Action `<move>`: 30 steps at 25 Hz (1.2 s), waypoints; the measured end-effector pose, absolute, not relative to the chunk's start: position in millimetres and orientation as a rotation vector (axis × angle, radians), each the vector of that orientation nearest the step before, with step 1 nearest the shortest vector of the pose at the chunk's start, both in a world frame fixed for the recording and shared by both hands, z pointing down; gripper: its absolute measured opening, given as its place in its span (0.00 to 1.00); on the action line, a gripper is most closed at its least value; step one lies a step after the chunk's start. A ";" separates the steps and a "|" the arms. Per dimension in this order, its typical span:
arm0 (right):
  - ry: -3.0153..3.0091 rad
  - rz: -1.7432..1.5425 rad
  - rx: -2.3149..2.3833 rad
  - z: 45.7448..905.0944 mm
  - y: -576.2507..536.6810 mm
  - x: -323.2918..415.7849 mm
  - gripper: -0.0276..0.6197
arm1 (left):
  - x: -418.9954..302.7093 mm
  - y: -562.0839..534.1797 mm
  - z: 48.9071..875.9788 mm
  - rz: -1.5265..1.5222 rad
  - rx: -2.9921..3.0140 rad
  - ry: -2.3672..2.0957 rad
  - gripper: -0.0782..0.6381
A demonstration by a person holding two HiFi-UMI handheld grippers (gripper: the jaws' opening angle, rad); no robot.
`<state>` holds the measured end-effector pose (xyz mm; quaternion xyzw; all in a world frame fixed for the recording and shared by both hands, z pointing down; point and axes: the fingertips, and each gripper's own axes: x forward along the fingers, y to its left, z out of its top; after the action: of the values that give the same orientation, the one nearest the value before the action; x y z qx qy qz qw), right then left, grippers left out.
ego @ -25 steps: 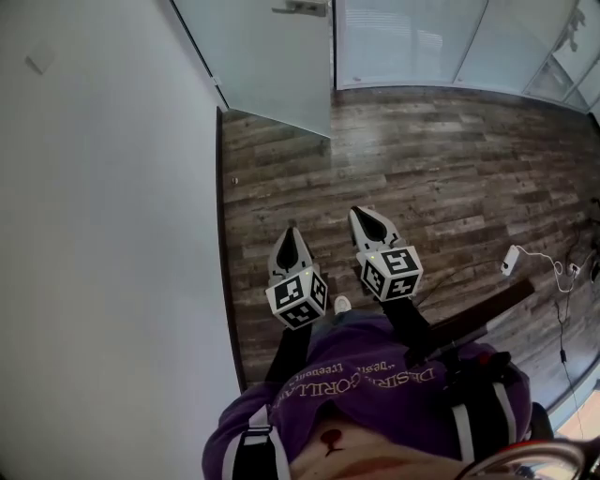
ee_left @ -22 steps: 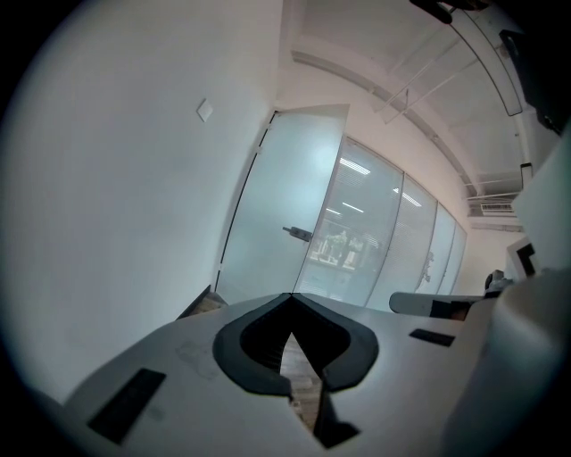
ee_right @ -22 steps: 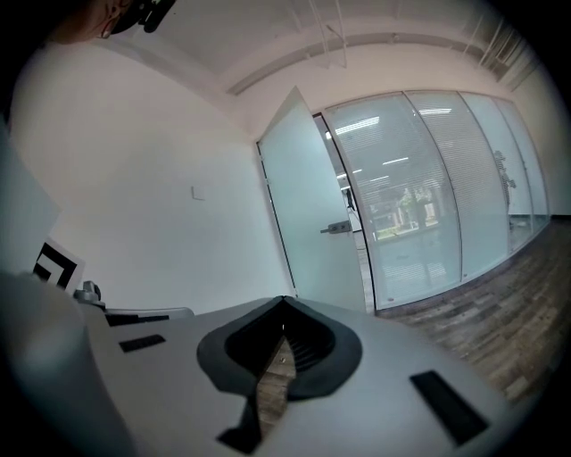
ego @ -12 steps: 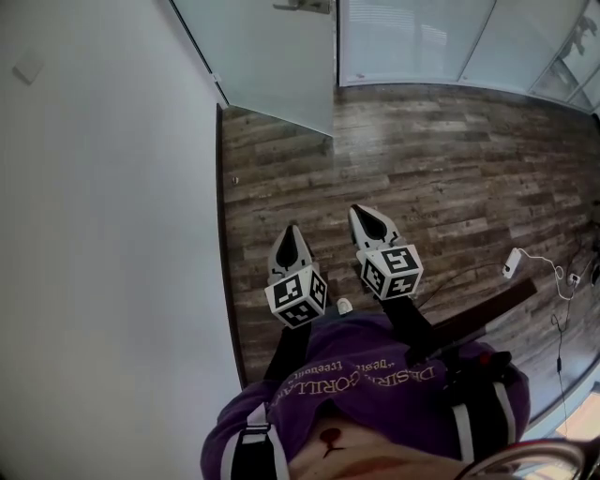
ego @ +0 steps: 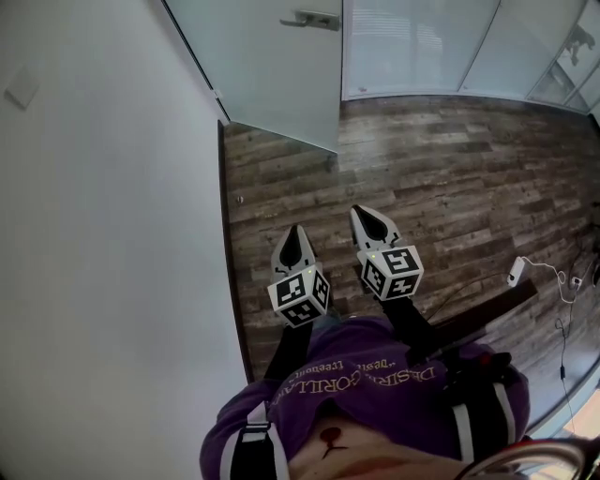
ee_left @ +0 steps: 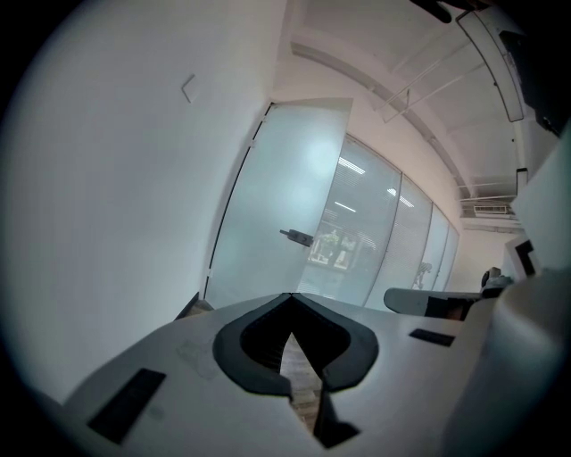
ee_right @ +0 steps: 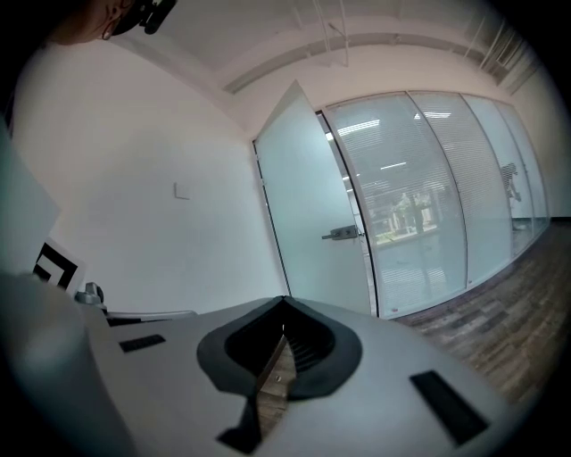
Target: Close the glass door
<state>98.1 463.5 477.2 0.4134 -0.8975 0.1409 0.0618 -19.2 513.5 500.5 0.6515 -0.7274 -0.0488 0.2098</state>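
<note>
The glass door [ego: 272, 66] stands ahead, hinged at the white wall [ego: 103, 234]. It seems swung open into the room, its free edge off the line of the glass partition [ego: 412, 42]. Its handle [ego: 314, 19] sits near that edge. The left gripper [ego: 296, 230] and the right gripper [ego: 359, 212] hang side by side over the wood floor [ego: 450, 169], well short of the door and aimed toward it. Both have their jaws closed tip to tip, with nothing between them. A white plug [ego: 513, 265] lies on the floor at the right.
</note>
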 end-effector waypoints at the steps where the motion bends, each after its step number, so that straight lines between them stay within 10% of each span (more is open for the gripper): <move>1: -2.713 0.426 1.259 477.7 458.4 93.7 0.04 | -24.6 508.1 501.6 -0.136 1.814 -2.020 0.11; 30: -2.727 0.418 1.256 480.7 274.9 54.1 0.04 | -57.8 327.2 507.8 -0.124 1.823 -2.003 0.11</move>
<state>54.1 274.9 480.7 0.4139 -0.8982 0.1377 0.0552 -57.8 327.2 507.8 0.6568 -0.7217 -0.0445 0.2138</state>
